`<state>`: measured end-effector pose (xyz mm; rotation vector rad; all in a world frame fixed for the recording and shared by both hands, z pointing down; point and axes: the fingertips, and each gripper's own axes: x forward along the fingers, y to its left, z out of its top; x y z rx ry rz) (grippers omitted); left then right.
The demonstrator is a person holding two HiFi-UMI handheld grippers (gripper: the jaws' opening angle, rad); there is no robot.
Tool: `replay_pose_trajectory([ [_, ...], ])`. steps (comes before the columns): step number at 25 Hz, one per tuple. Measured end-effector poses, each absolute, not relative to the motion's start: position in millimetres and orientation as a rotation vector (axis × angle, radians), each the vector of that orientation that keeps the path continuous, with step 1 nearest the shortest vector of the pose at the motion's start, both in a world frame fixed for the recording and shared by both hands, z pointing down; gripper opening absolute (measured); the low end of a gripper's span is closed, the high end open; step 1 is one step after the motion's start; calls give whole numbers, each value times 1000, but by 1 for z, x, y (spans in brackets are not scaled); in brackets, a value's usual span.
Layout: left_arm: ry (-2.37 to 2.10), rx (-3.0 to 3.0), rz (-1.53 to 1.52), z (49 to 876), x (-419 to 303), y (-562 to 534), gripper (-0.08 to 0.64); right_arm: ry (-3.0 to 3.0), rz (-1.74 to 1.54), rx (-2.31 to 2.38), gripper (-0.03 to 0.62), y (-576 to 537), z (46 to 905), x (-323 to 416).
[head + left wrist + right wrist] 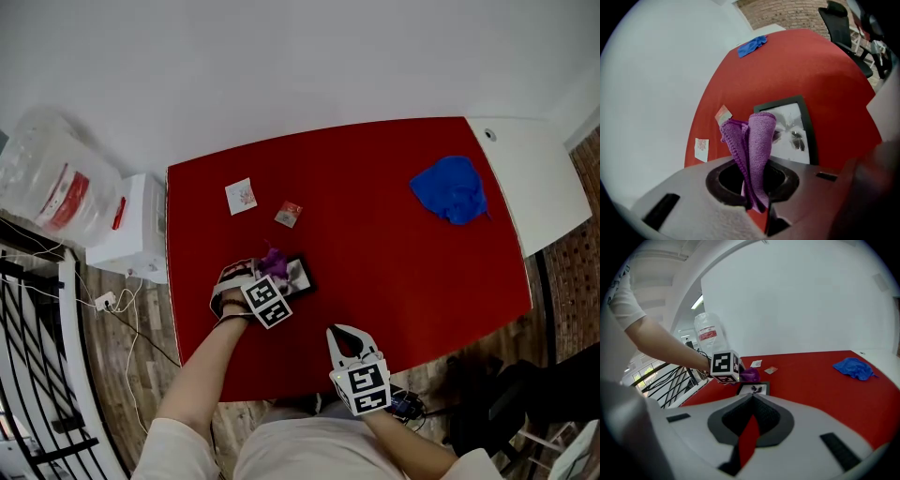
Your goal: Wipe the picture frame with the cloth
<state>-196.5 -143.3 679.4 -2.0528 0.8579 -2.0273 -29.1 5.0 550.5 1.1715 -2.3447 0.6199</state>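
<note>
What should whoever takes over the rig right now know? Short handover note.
Left gripper: shut on the purple cloth, whose folded end sticks out past the jaws.
Right gripper: shut, empty, near the front edge of the red table, clear of the frame.
Picture frame: lies flat near the table's front left, just ahead of the left gripper. The cloth is over its left edge; contact can't be confirmed.
Done: cloth is in the gripper and at the frame.
Left: wipe across the glass.
Not involved: blue cloth at the far right, two small cards beyond the frame.
</note>
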Motion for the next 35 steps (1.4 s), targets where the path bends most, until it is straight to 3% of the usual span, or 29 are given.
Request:
replay_pose_trajectory([
  [19, 683, -2094, -2061, 688, -166, -53, 61, -2393, 625, 1134, 3, -11, 550, -46],
  [28, 962, -2120, -2014, 667, -182, -131, 61, -2379, 637, 1148, 3, -9, 551, -38],
  [35, 925, -2041, -2083, 684, -181, -148, 61, -2341, 646, 1177, 3, -4, 558, -18],
])
